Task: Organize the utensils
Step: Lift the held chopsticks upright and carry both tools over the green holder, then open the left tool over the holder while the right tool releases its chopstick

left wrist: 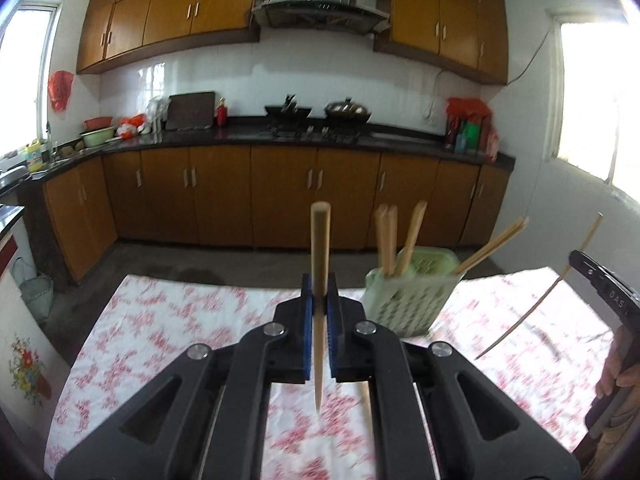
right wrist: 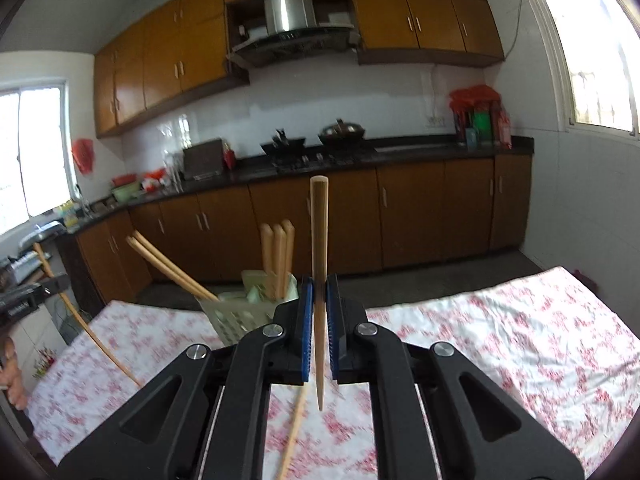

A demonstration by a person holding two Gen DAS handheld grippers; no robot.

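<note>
My left gripper [left wrist: 319, 292] is shut on a wooden chopstick [left wrist: 320, 264] that stands upright between its blue pads, above the table. My right gripper [right wrist: 319, 292] is shut on another wooden chopstick [right wrist: 319, 248], also upright. A pale green slotted utensil basket [left wrist: 408, 300] stands on the table just right of the left gripper; it also shows in the right wrist view [right wrist: 240, 312], left of the right gripper. Several chopsticks [left wrist: 390, 236] stick out of it. One loose chopstick [right wrist: 294, 432] lies on the cloth under the right gripper.
The table wears a white cloth with red flowers [left wrist: 152, 344]. The other gripper and its held chopstick show at the right edge of the left wrist view [left wrist: 600, 280]. Kitchen cabinets and a counter with woks [left wrist: 288, 114] stand beyond the floor.
</note>
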